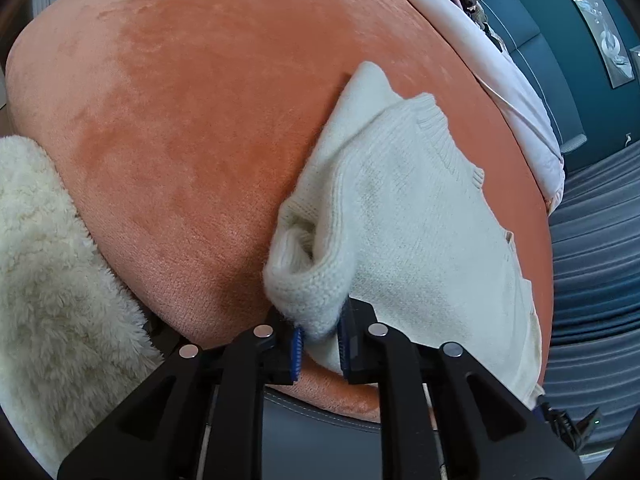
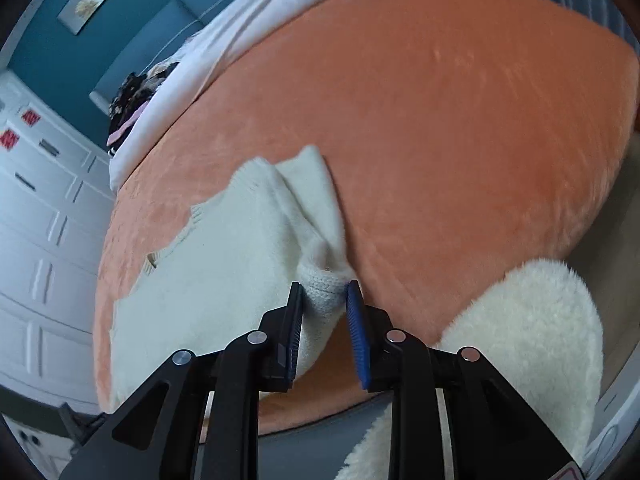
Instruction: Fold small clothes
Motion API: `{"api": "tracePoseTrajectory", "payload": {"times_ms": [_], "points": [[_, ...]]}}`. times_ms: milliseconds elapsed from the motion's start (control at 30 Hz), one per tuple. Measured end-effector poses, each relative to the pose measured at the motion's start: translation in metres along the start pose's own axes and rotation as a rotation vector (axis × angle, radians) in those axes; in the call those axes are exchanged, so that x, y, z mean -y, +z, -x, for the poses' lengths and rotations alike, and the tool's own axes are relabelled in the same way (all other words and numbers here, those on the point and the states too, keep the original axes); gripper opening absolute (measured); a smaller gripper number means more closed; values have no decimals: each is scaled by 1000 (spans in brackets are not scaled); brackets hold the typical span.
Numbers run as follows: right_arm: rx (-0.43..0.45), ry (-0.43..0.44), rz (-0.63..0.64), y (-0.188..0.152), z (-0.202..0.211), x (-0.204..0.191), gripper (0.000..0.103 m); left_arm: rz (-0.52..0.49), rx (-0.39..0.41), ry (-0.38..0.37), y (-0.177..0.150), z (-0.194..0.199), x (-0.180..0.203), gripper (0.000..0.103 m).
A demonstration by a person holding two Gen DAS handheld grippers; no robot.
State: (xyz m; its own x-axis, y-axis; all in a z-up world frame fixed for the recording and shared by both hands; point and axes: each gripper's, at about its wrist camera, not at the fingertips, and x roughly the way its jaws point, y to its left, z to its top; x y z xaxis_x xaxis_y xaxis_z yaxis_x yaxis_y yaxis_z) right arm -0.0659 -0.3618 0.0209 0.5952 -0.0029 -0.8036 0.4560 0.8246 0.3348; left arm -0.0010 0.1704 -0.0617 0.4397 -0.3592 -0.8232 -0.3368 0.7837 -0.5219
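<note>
A fluffy throw [image 1: 52, 264] is hanging off the orange blanket's [image 1: 192, 128] left edge, lots of bare blanket beyond it. The left gripper [image 1: 320, 344] is pinching the white sweater's [image 1: 400, 208] near edge; the right gripper [image 2: 325, 320] is clamping a bunched fold, near the blanket's front edge.

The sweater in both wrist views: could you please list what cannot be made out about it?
- Left wrist: sweater near edge is hidden behind the left gripper.
- Right wrist: sweater knit is motion-blurred; the right gripper covers its near corner.
- Neither view shows its underside.
</note>
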Motion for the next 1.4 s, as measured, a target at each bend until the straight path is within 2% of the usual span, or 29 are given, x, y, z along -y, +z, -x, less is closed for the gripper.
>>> {"api": "tracePoseTrajectory", "payload": {"times_ms": [100,233,267,300,367,500,533,567,633,733,800,867,967,1067,1167,1267,1333,1367,1400], "points": [[57,-60,107,13,-7,-22,24,-13,-2,9,-1,-2,1,16],[51,-22,27,34,-19,-11,26,-20,-1,13,0,-4,-2,18],[32,-19,28,37,-26,-7,37,-22,1,16,0,-4,-2,18],[4,-33,39,37,-34,-2,42,-28,4,21,0,-5,-1,18],[-53,-36,59,30,-43,8,44,-43,9,33,0,-5,2,18],[-127,50,48,11,-56,16,44,-40,8,33,0,-5,5,19],[-132,26,72,9,-61,14,35,-36,8,32,1,-5,5,19],[-130,15,92,8,-63,13,20,-34,8,33,1,-5,6,19],[-112,18,75,12,-63,17,11,-31,7,34,1,-5,5,19],[-143,12,54,9,-85,29,10,-18,5,18,2,-6,2,19],[-152,1,56,12,-85,24,11,-9,5,9,2,-7,-2,19],[-133,-24,52,17,-73,13,15,-10,7,14,2,-6,-1,19],[-39,-39,59,19,-43,-12,22,-31,12,20,1,-5,0,20],[-31,88,169,15,-28,-67,22,-27,16,18,1,-5,0,20],[-88,213,340,3,-38,-145,16,-13,14,6,1,-5,-3,21],[-175,259,423,-12,-73,-199,13,24,12,-33,2,-3,-9,23],[-297,234,434,-28,-119,-218,12,71,19,-68,2,3,-14,30],[-353,184,434,-38,-144,-220,11,87,34,-95,2,8,-15,41],[-345,185,432,-43,-154,-219,10,88,49,-103,2,12,-15,52]]}}
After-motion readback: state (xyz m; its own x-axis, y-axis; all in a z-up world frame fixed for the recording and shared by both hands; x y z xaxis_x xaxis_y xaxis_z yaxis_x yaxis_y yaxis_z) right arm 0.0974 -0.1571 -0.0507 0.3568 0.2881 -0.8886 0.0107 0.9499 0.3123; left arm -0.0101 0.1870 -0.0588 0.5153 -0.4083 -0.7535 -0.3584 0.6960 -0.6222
